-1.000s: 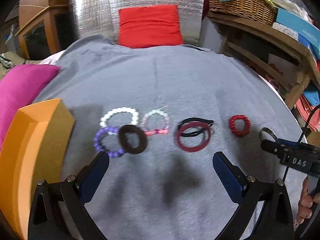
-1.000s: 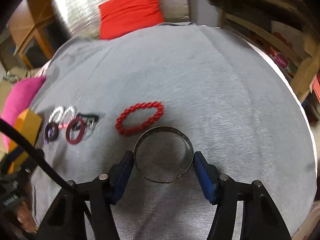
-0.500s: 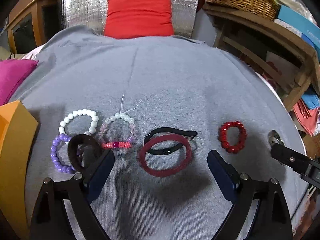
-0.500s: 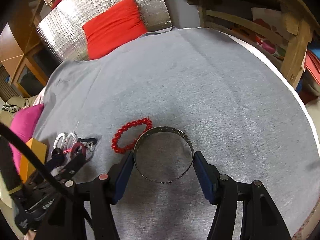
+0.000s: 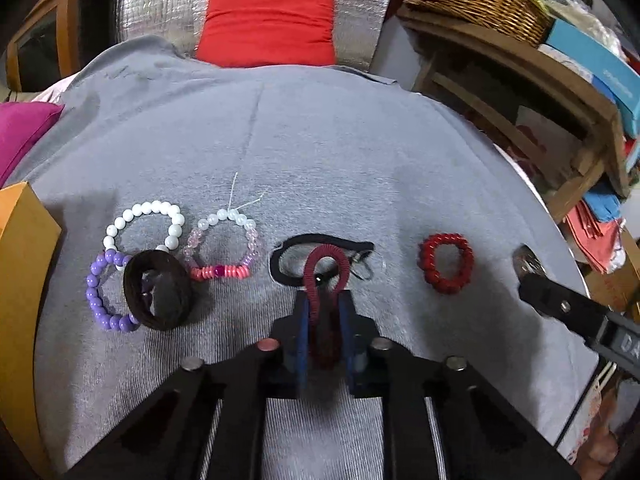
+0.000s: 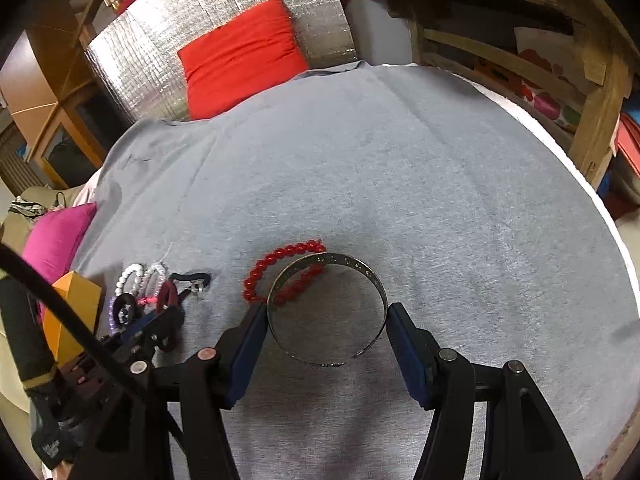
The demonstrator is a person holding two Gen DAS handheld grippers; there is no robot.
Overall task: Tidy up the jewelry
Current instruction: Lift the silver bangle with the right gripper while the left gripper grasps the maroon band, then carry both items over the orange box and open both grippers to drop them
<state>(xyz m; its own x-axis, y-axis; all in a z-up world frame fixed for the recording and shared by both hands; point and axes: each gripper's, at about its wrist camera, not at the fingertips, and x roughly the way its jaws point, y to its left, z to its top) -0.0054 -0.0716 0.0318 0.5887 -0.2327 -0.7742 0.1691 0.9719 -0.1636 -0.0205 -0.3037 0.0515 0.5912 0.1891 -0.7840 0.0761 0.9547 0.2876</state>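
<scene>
A grey cloth [image 5: 320,152] covers the round surface, with a red cushion [image 5: 268,24] and silver foil behind it.

On the cloth lies a row of jewelry. A dark red ribbed band [image 5: 326,280] is pinched flat between the pads of the left tool [image 5: 325,320], whose jaws have just been closing on it; squeezed into a long narrow loop, its far end arches over a black cord [image 5: 320,244] lying just behind. To the left sit a bracelet of clear and pale pink beads with a pink-disc section [image 5: 224,244], a white bead bracelet [image 5: 146,224], a purple bead bracelet [image 5: 100,292] and a wide dark brown band [image 5: 158,290] that overlaps the purple one. An orange box [image 5: 24,280] stands at the left edge. To the right of the cord, apart from it, lies a red bead bracelet [image 5: 446,262].

The right tool [image 6: 326,324] grips a thin engraved metal bangle [image 6: 352,264], open at the near side, its pads pressing the bangle's two sides. The bangle's far left rim overlaps the red bead bracelet in the right view.
</scene>
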